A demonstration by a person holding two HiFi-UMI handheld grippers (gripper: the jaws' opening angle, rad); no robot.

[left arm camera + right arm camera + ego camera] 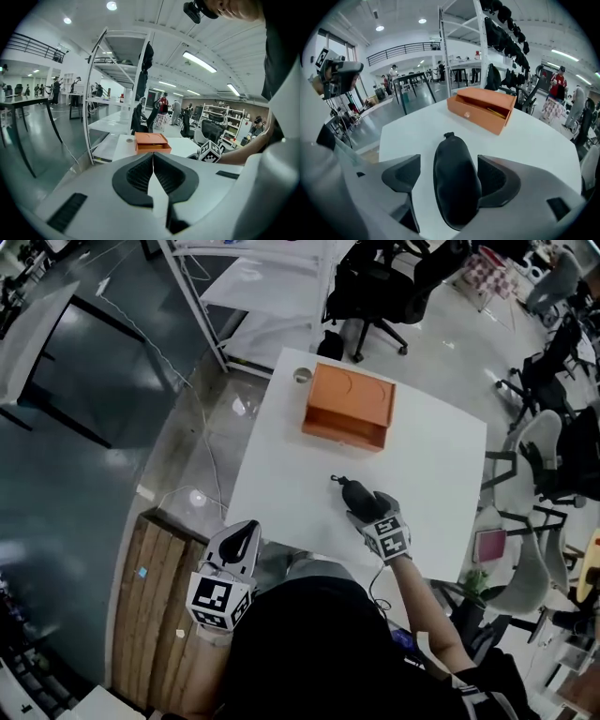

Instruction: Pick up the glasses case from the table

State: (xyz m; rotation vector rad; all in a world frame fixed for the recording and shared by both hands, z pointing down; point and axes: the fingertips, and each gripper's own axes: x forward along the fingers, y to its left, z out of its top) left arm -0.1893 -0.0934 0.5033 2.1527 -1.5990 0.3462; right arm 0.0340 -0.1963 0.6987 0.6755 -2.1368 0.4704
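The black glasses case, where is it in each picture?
Head view: the glasses case lies mid-picture on the white table, at the right gripper, nearer the person than the orange box.
Left gripper view: not visible; the orange box sits at centre.
Right gripper view: low centre, inside the open gripper, with the orange box behind it.
Shared landmark: the orange box.
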